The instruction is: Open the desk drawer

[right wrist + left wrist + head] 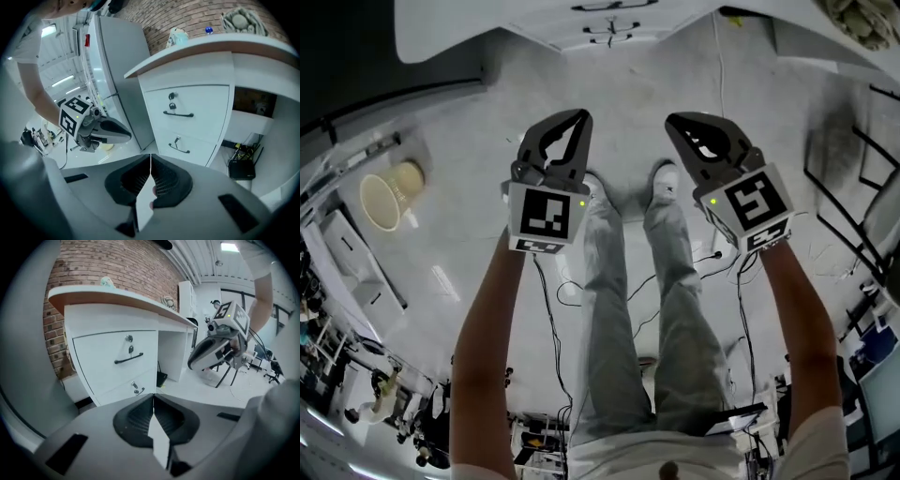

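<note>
In front of the table [117,295], left gripper [577,118] and right gripper [677,122] hang side by side, jaws closed together, empty. Drawer [197,101] lies ahead, well apart, shut; its handle [178,114] runs level. Right gripper faces it more squarely; which is nearer, cannot tell.

Bench [112,295]: top edge wood-toned and smooth; body white with a matt laminate look. Drawer [105,355] front smooth white; handle [128,358] thin, dark, metal-looking. Wall [108,261]: rough red brick. Floor [637,103]: pale, smooth, slight sheen. Left gripper [153,397] and right gripper [150,157]: shells matt grey plastic; fingers [138,416] lined with dark ribbed pads. Trousers [614,309]: light cloth.
</note>
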The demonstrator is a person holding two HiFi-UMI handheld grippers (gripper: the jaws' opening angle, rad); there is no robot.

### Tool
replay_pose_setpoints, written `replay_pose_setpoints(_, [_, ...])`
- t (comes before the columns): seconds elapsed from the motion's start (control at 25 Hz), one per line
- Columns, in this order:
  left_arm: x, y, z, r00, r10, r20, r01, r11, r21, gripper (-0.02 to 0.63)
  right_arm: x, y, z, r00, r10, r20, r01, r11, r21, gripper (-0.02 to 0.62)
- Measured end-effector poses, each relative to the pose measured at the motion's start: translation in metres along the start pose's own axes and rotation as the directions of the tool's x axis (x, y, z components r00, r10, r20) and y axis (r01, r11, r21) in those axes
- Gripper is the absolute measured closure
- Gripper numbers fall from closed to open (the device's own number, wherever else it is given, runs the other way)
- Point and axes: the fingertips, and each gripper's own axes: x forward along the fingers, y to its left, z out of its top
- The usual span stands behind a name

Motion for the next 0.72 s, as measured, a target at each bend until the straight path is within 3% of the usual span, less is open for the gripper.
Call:
replay_pose_setpoints(0.2, [0.042, -0.002, -0.038, 0.999, 0.016, -0.043, -0.012, 0.995, 0.102, 0.598, 0.044, -0.005, -0.042, 0.998, -0.039, -0.050, 0.033, 0.993, -0.111, 0.569])
replay_pose_setpoints(0.4, [0.079, 0.011, -0.051, 0.996, 0.033, -0.083, -0.010, 0.965, 0.262, 0.597, 0.078, -0.039, -0.047, 0.992, -0.105, -0.069, 0.082, 0.958, -0.273, 0.568])
replay_pose_setpoints(0.52, [0.100, 0.023, -0.055, 0.992, 0.043, -0.118, 0.001, 0.935, 0.354, 0.597, 0.102, -0.056, -0.047, 0.985, -0.140, -0.097, 0.093, 0.918, -0.385, 0.566])
replay_pose_setpoints(0.68, [0.128, 0.037, -0.055, 0.987, 0.065, -0.147, 0.003, 0.909, 0.418, 0.592, 0.128, -0.068, -0.049, 0.977, -0.175, -0.119, 0.081, 0.830, -0.551, 0.564])
replay_pose_setpoints(0.72, [0.134, 0.038, -0.056, 0.986, 0.065, -0.153, 0.008, 0.900, 0.436, 0.563, 0.133, -0.069, -0.049, 0.976, -0.182, -0.120, 0.080, 0.811, -0.579, 0.560])
